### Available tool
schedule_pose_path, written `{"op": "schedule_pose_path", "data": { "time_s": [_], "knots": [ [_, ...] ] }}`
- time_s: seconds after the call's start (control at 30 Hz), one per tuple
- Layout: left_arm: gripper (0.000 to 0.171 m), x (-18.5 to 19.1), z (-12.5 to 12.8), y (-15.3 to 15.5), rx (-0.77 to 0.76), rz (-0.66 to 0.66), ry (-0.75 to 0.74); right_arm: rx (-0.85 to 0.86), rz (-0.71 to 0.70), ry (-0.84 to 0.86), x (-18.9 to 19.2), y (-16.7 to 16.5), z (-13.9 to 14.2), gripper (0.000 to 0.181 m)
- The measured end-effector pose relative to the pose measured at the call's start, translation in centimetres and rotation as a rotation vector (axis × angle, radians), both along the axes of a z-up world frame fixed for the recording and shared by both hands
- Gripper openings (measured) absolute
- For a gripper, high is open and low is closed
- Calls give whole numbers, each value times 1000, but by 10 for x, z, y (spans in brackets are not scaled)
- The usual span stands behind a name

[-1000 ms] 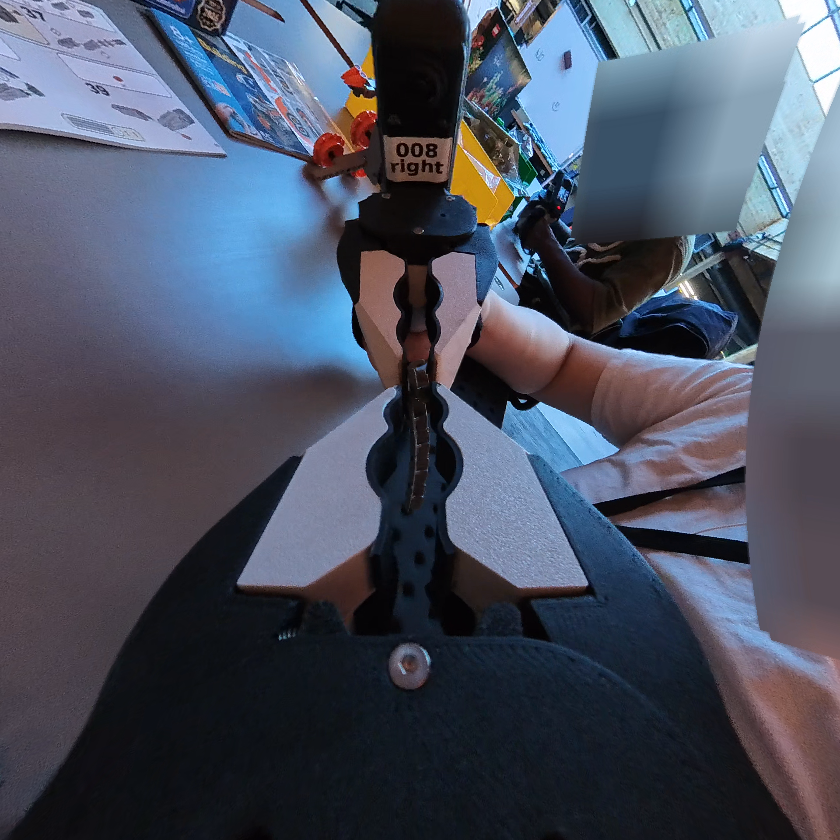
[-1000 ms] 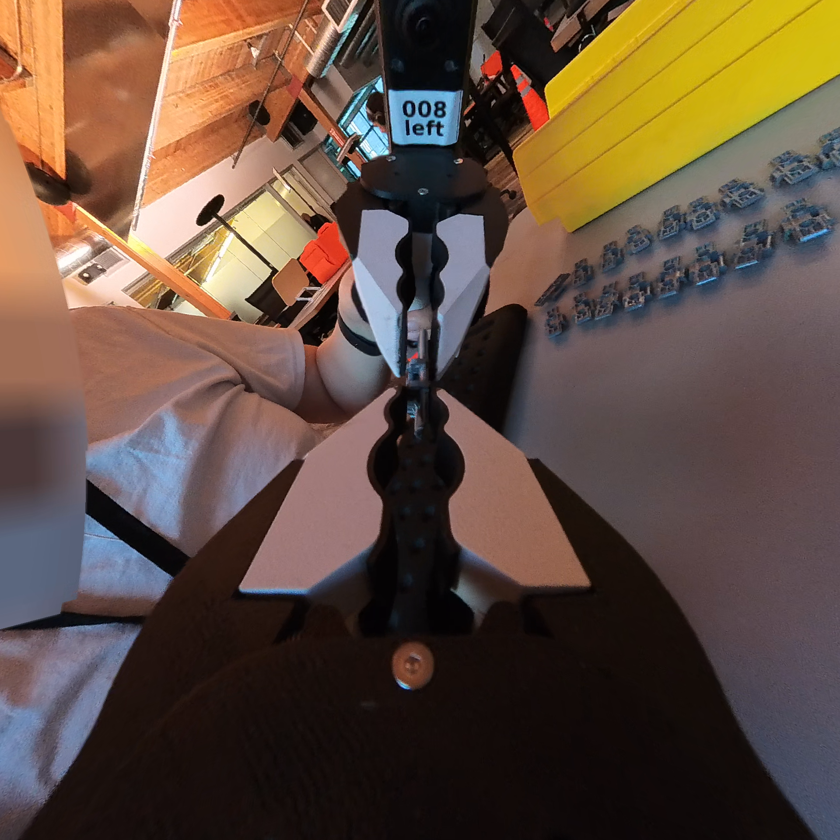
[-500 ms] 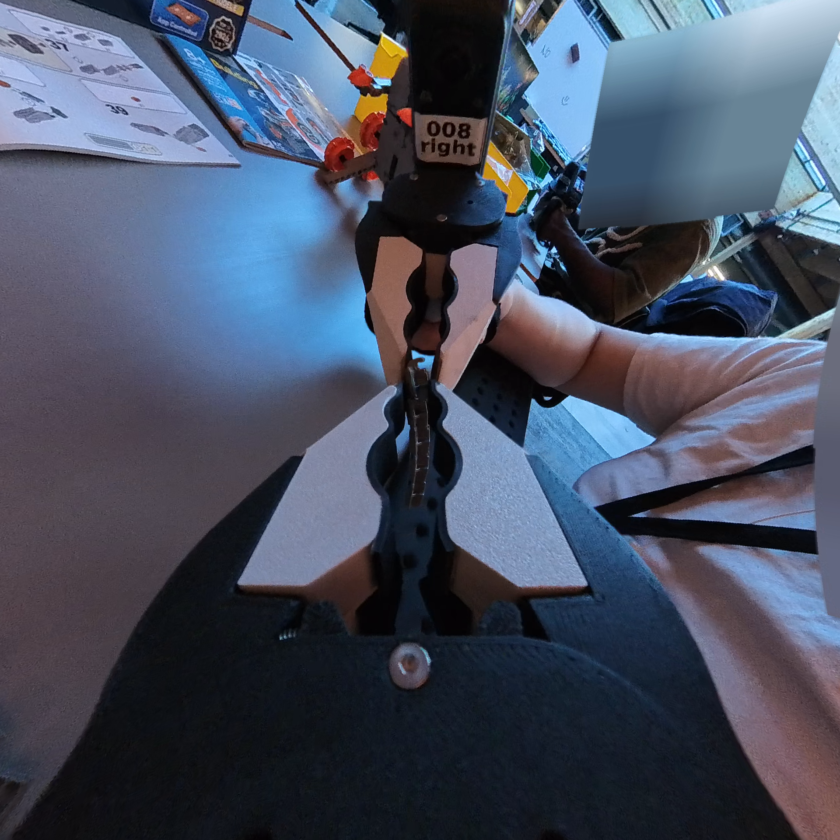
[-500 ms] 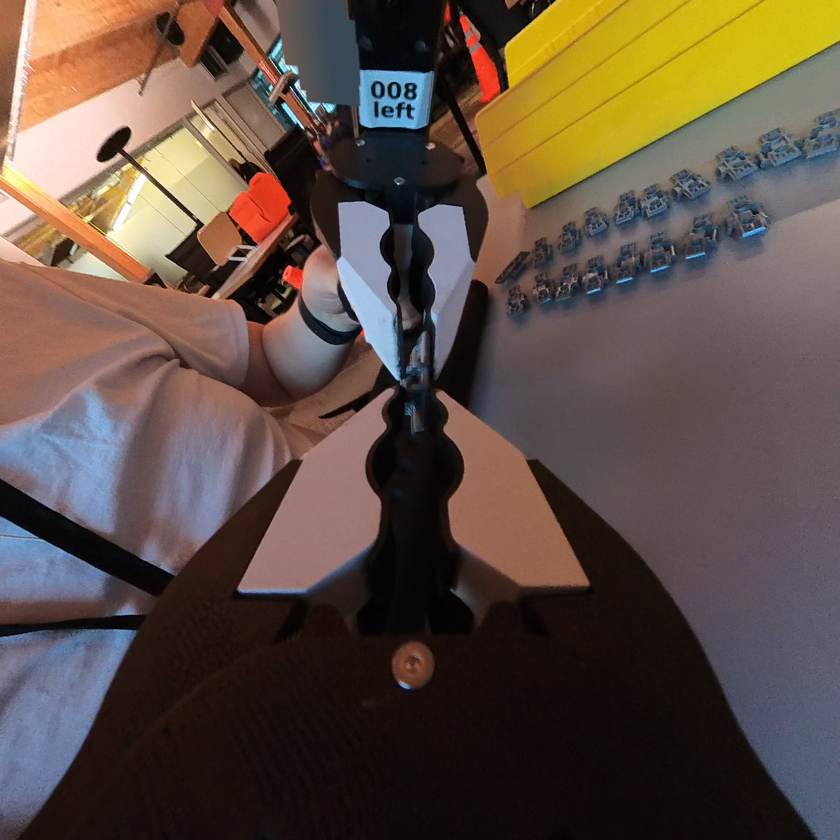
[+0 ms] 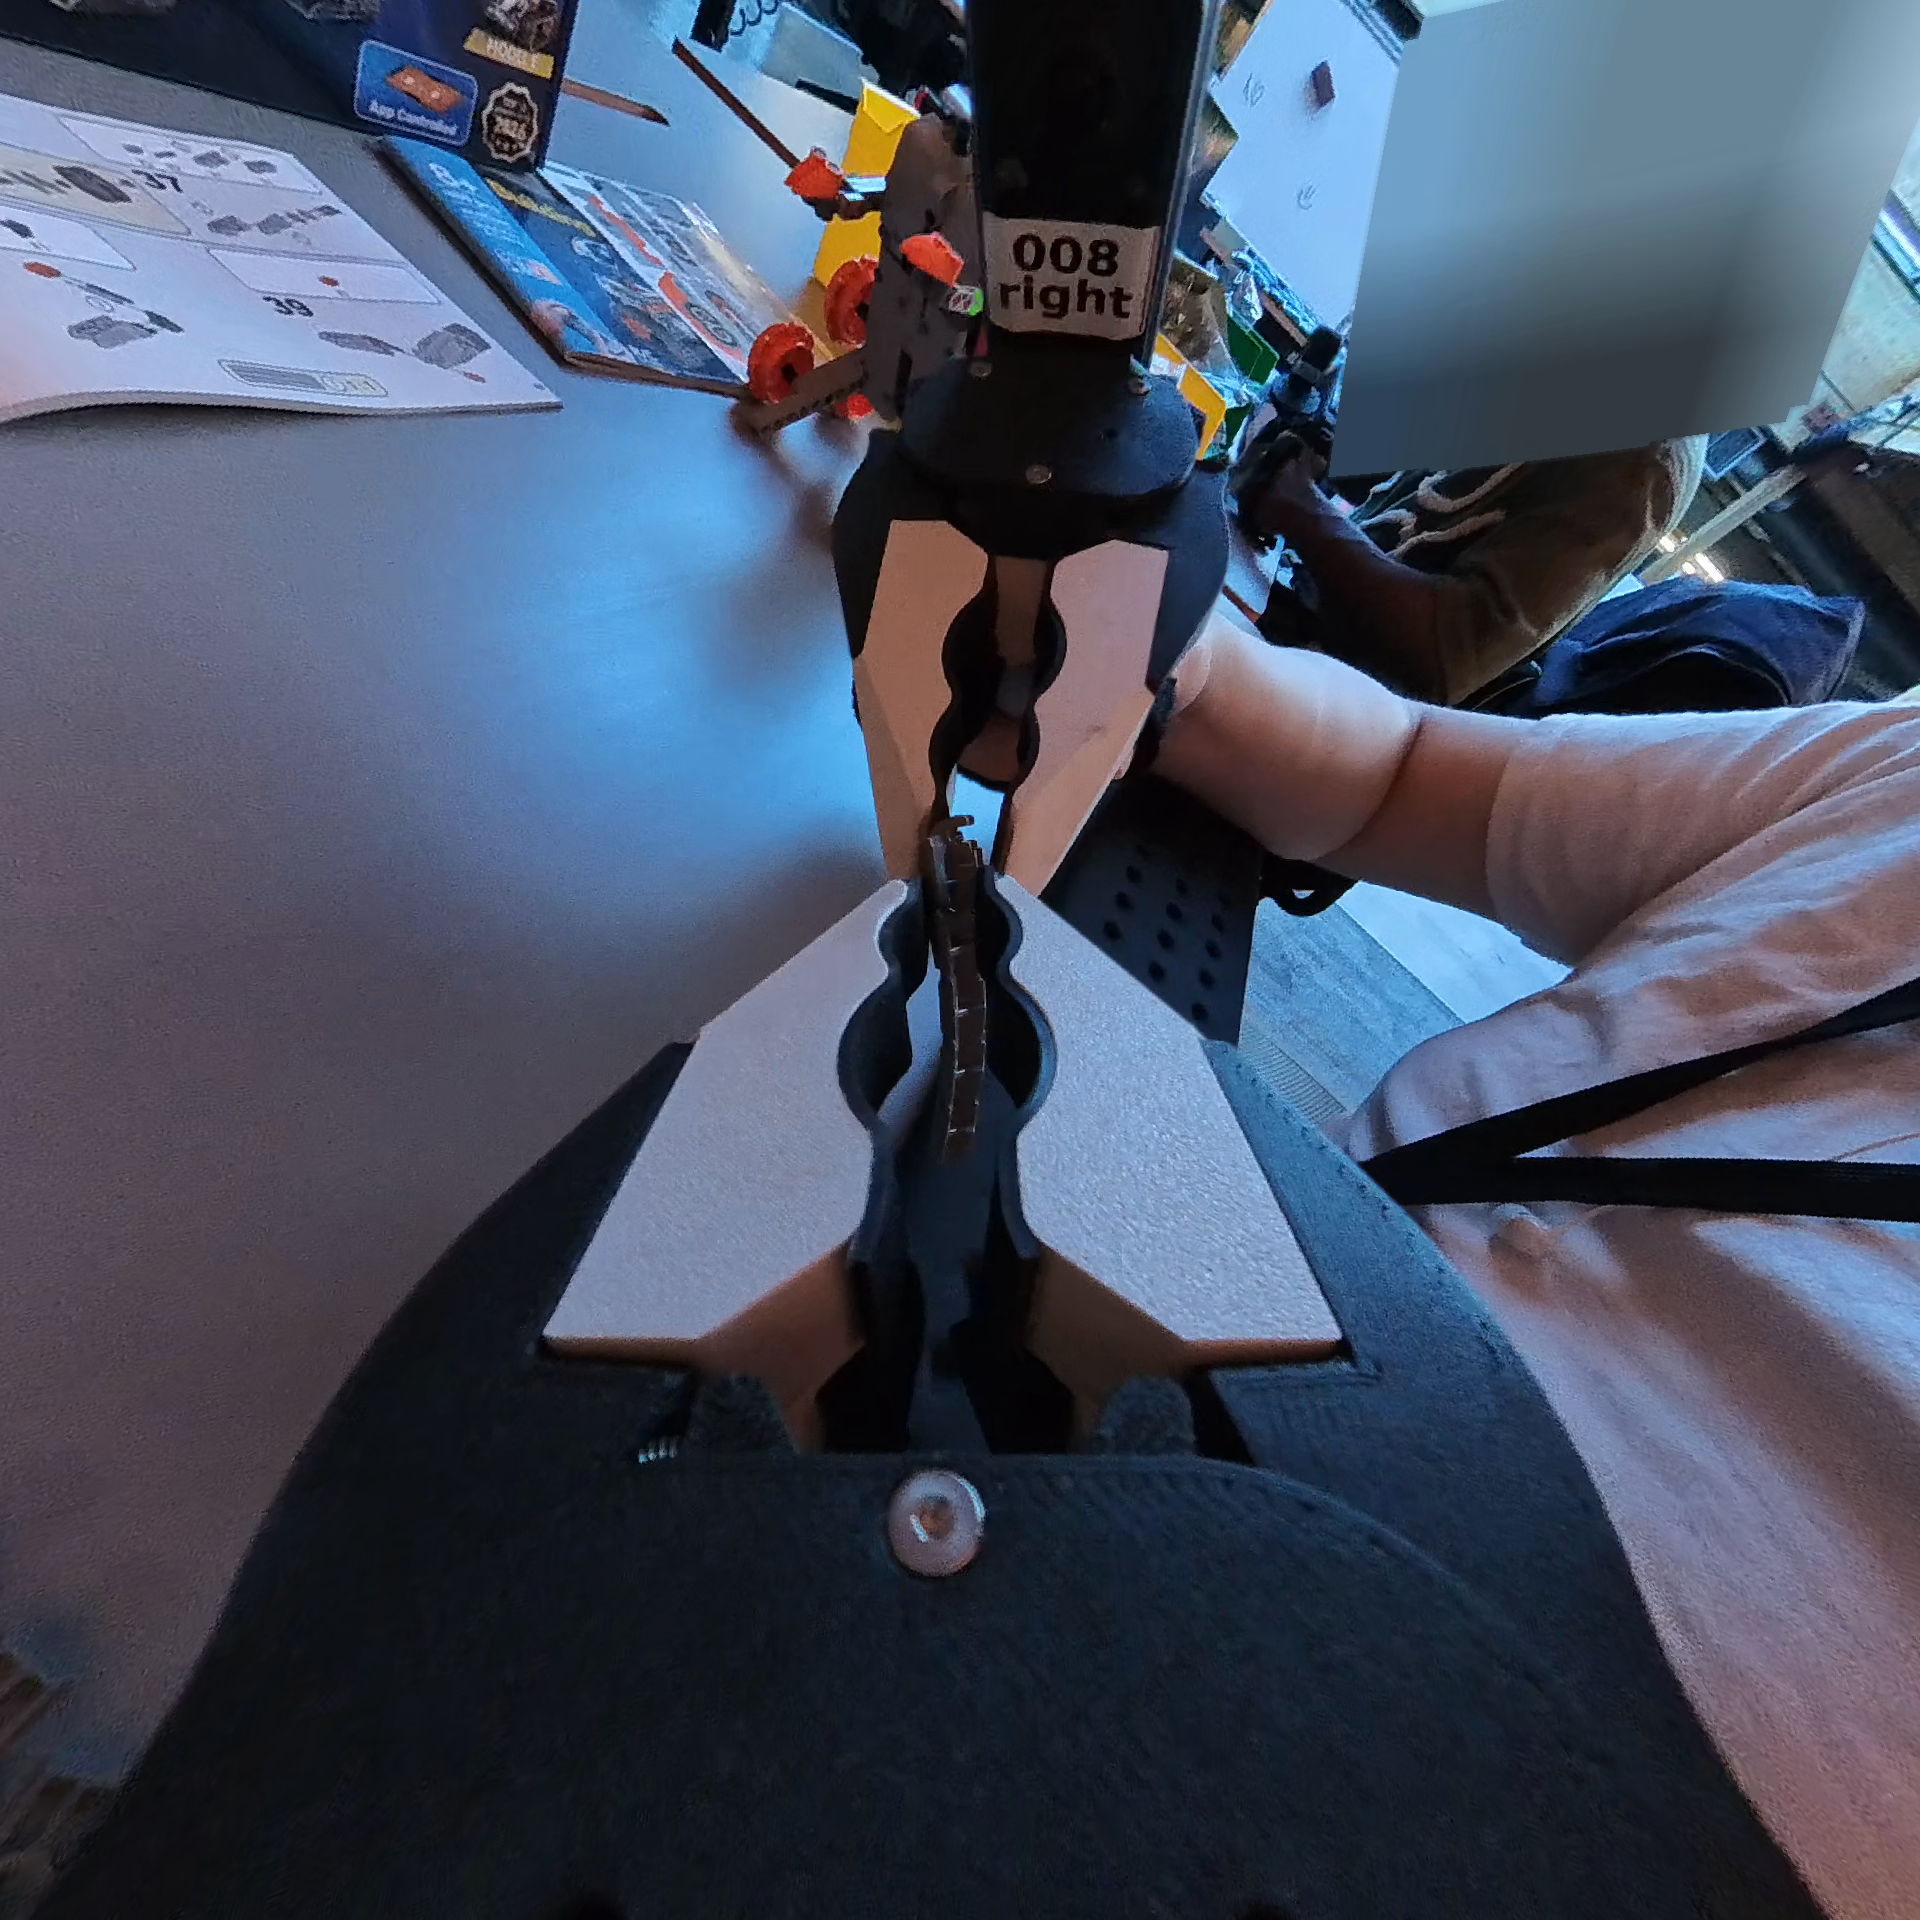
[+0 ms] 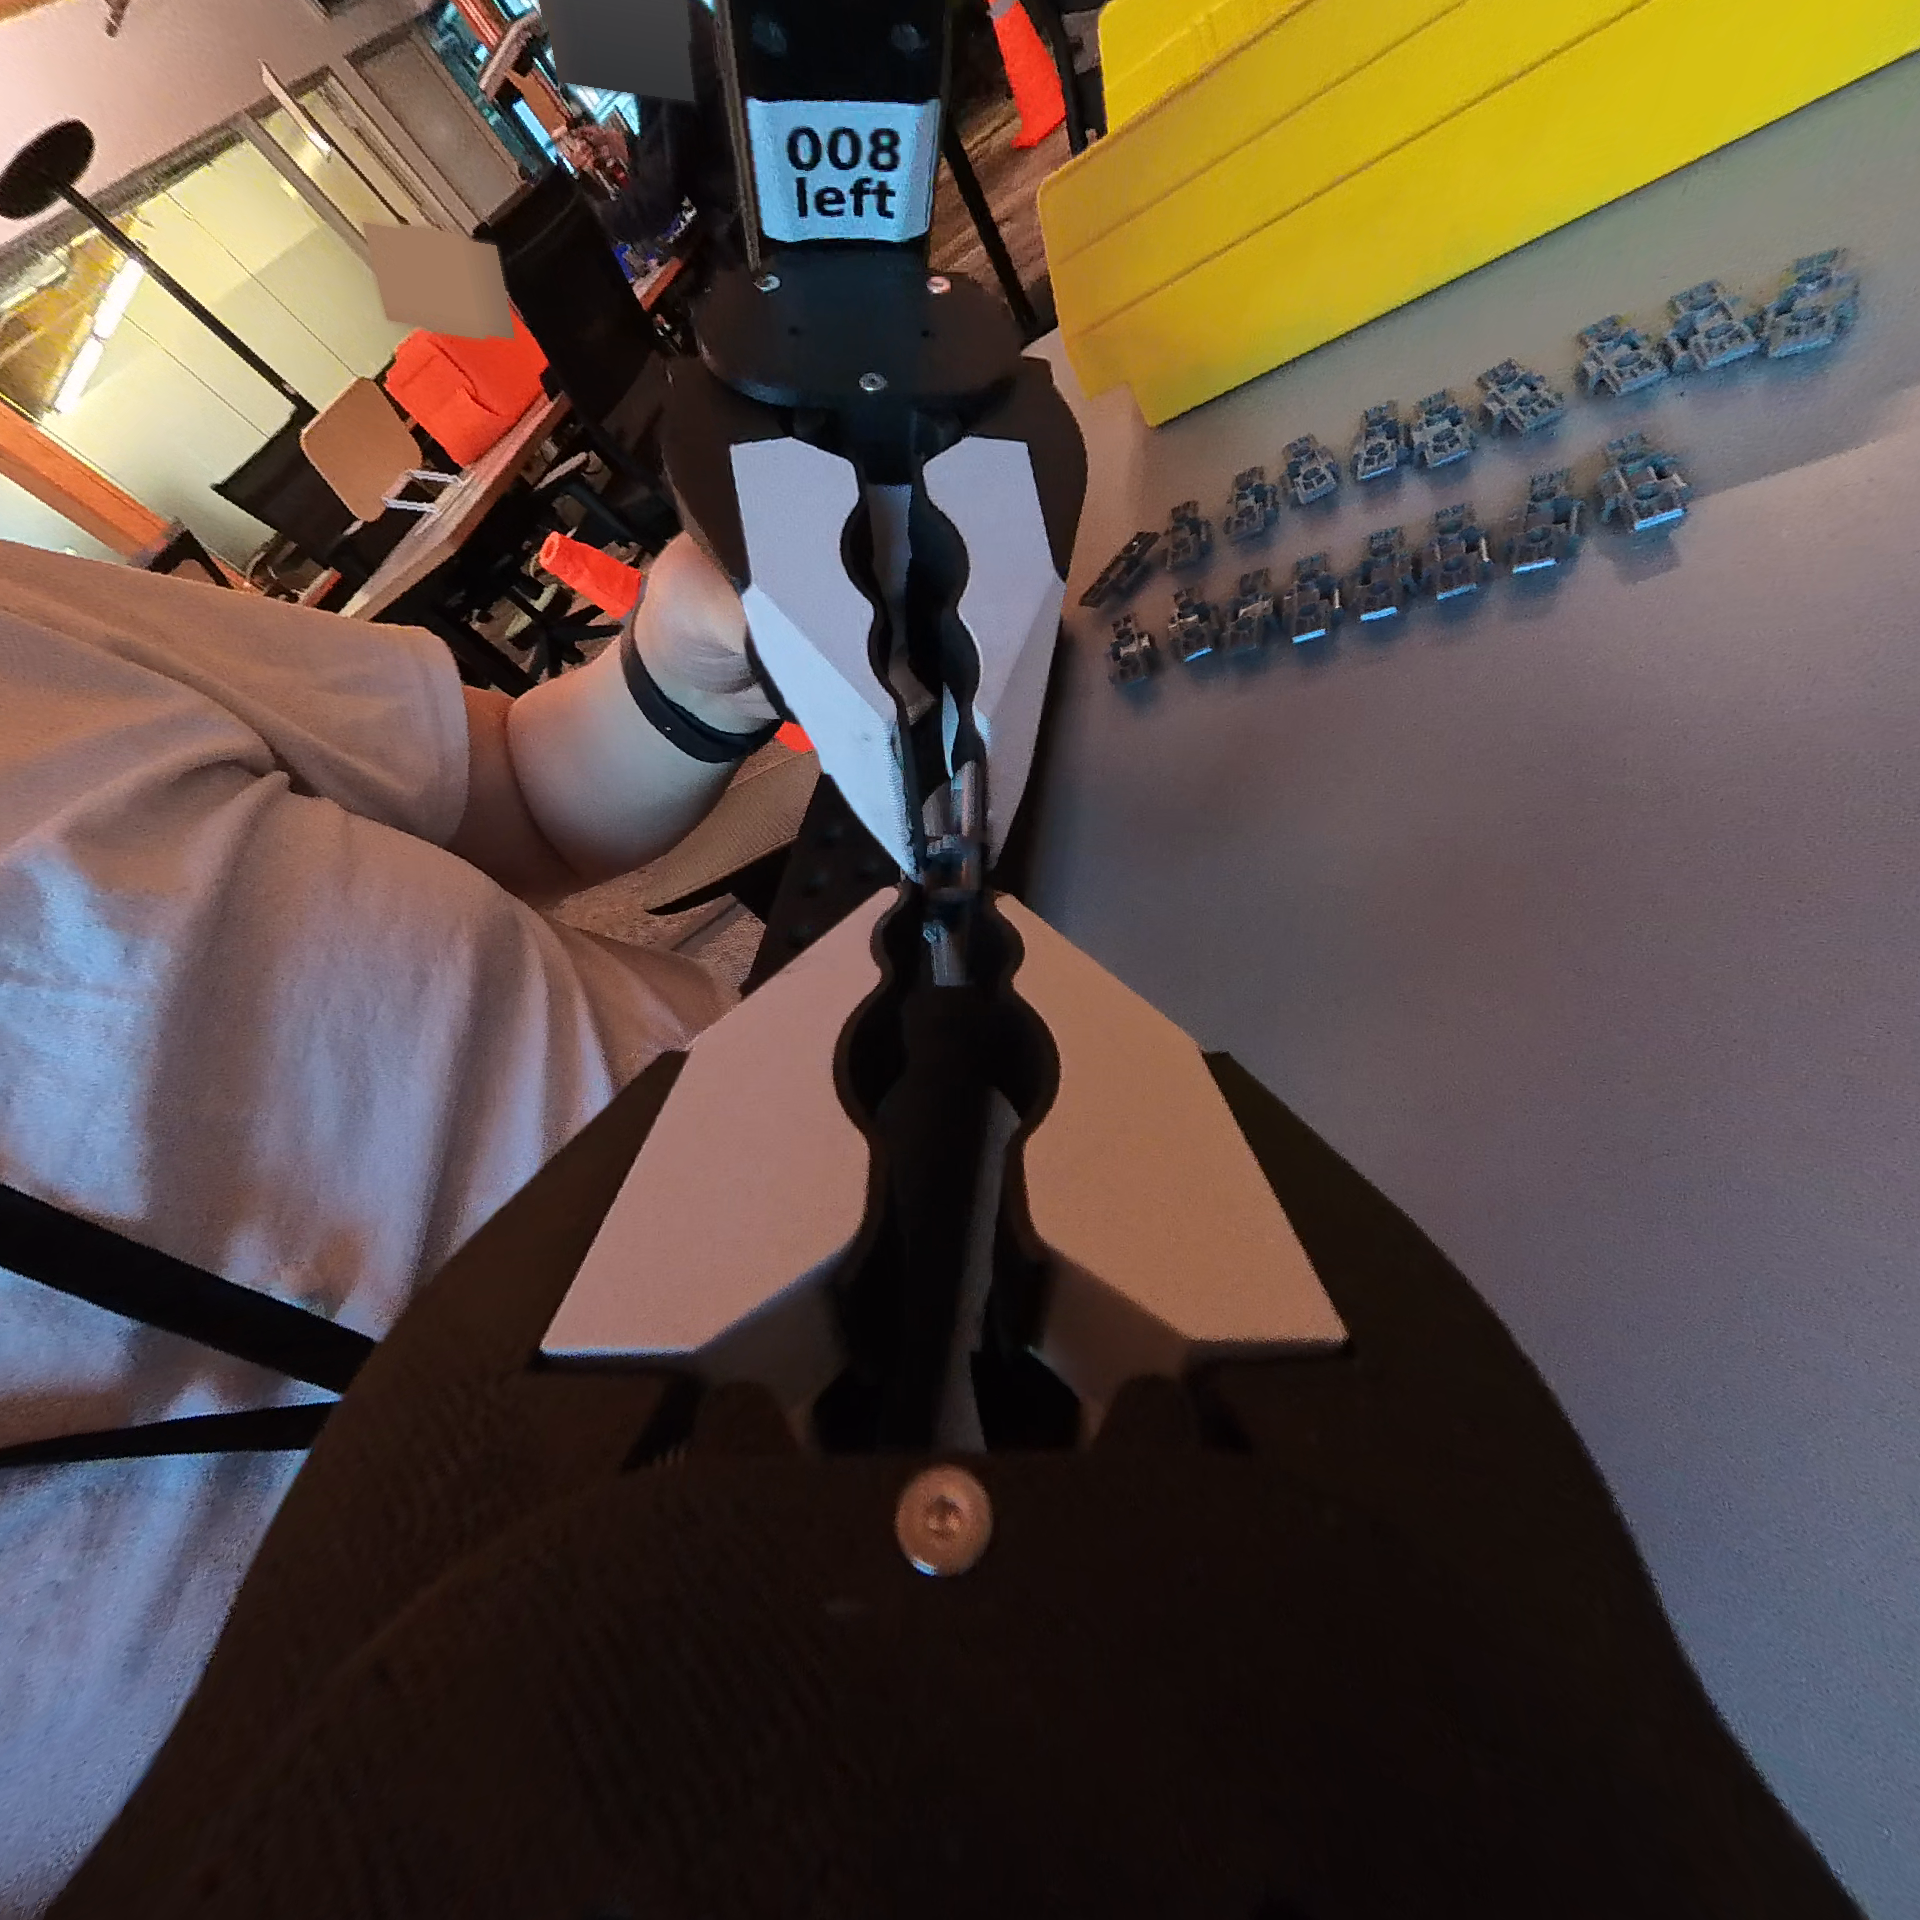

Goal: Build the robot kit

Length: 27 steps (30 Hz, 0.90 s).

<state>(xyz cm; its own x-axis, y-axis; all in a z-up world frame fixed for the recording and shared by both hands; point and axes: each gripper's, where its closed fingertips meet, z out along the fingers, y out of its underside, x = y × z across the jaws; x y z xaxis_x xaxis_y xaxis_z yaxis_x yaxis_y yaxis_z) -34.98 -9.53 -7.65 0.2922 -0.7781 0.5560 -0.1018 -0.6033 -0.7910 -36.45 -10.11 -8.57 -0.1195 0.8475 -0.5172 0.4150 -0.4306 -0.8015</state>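
We have the left claw [image 5: 961, 904] clenched on a short chain of dark track links [image 5: 961, 1023]. The right claw [image 6: 951, 904] is clenched tip-to-tip against it, gripping the chain's end link [image 6: 948, 940]. Both are above the grey surface [image 6: 1507, 935]. At our 2 o'clock, two rows of loose links [image 6: 1382, 540] lie unjoined beside the yellow bin [image 6: 1403, 177].

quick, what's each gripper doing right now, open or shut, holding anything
left gripper: shut on short dark grey chain of linked plastic track pieces.
right gripper: shut on small dark grey plastic link piece, tip to tip with the left.
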Motion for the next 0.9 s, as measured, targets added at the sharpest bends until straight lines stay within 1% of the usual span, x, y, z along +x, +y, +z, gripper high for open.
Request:
{"op": "schedule_pose_path", "data": {
  "time_s": [0.1,0.23,0.33,0.4,0.43,0.5,0.6,0.67,0.8,0.83,0.9],
  "knots": [
    [8,1,6,1,-3,-6,-35,-9,1,22,1,0,5,7],
    [7,2,25,-2,-36,-53,-164,-111,33,114,2,-4,23,6],
    [8,1,35,-1,-77,-73,-247,-152,38,152,3,-5,30,6],
    [14,-4,45,3,-105,-62,-339,-159,32,165,4,-3,33,6],
    [16,-9,48,6,-109,-43,-360,-159,27,166,4,-2,33,6],
    [17,-15,44,11,-94,0,-336,-162,19,167,4,-1,33,6],
    [31,-12,39,7,-106,-2,-286,-165,13,166,3,0,32,6],
    [37,-6,34,5,-114,-7,-245,-143,4,154,3,1,29,6],
    [29,0,25,4,-114,-9,-178,-98,-5,141,1,-1,28,6],
    [23,1,24,3,-120,-20,-176,-94,-5,141,0,-2,28,6],
    [17,2,22,-1,-116,-57,-179,-80,-4,131,-1,-3,27,6]
  ]
}}
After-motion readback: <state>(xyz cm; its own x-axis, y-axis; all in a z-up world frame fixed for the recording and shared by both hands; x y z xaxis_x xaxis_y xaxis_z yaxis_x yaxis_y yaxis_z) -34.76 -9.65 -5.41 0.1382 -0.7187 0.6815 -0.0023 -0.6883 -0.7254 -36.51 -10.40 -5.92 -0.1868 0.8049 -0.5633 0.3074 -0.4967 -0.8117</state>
